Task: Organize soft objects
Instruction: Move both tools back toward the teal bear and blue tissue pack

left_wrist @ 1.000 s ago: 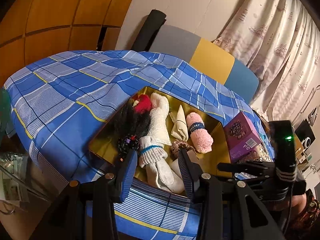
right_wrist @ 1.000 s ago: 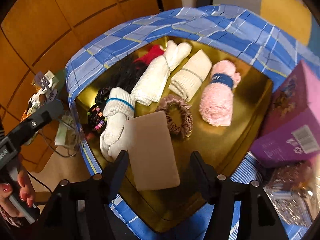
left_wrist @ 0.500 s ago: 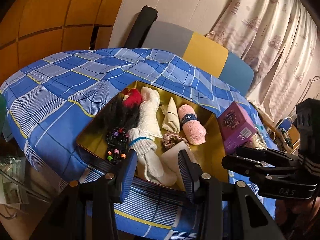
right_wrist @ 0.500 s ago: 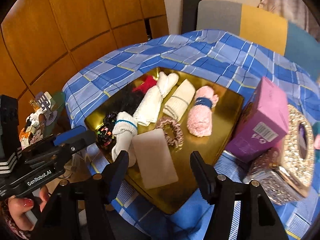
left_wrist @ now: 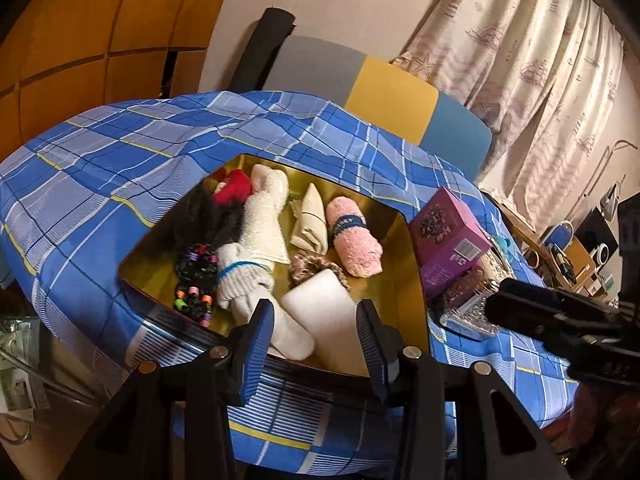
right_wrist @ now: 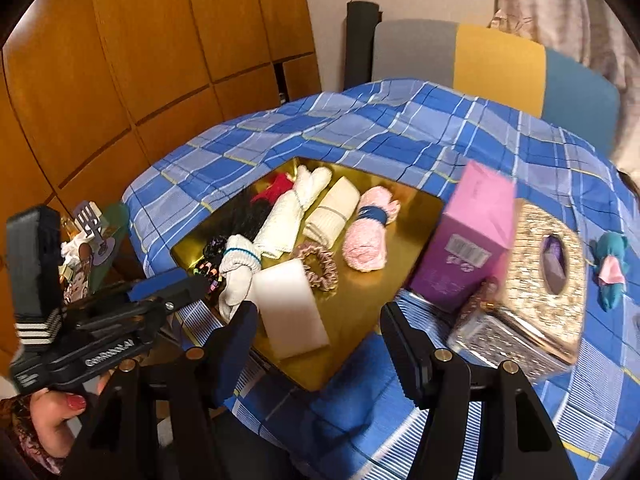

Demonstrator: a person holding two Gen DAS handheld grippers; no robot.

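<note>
Both grippers have pulled back from the gold tray [right_wrist: 362, 308] since a second ago. The left gripper [left_wrist: 316, 340] and right gripper [right_wrist: 316, 344] hang empty, jaws spread. In the tray: one white sponge block [right_wrist: 290, 306], one scrunchie [right_wrist: 320, 268], one pink roll [right_wrist: 366, 238], one cream cloth [right_wrist: 332, 210], two white bundles, one beaded dark tangle. Any next placement should come down slowly, square over the open gold patch.
</note>
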